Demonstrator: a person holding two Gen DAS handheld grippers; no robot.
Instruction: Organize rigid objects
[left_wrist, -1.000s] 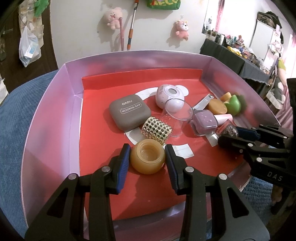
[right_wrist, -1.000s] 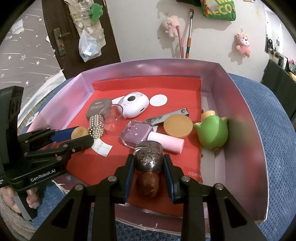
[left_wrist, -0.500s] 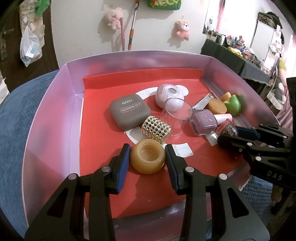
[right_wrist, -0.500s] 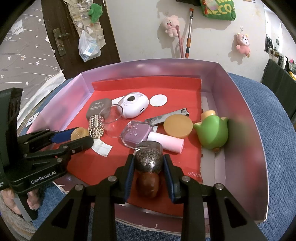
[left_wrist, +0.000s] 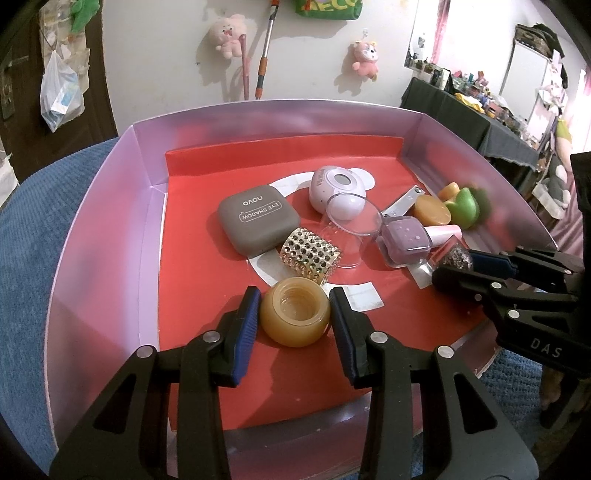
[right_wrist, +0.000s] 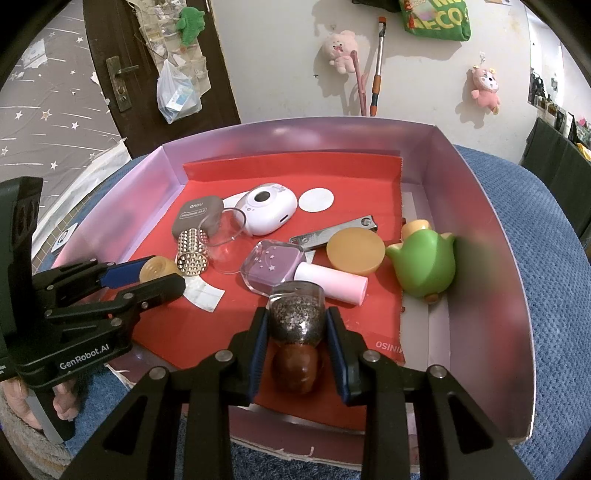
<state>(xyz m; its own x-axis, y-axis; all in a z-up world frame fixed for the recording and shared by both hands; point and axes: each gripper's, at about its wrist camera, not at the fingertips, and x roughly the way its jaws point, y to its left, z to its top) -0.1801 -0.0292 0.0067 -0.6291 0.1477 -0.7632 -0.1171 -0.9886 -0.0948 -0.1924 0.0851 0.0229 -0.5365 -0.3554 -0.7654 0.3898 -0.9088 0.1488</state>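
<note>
A pink-walled box with a red liner holds small cosmetics. In the left wrist view my left gripper is shut on an open amber jar that rests on the liner near the front. Its blue pads press both sides. In the right wrist view my right gripper is shut on a glitter-filled bottle lying on the liner, brown cap toward me. Each view shows the other gripper from the side: the right gripper and the left gripper with the jar.
Mid-box lie a grey eye-shadow case, a gold studded cylinder, a clear cup, a white round device, a purple nail polish, a nail clipper, an amber lid and a green toy. Blue fabric surrounds the box.
</note>
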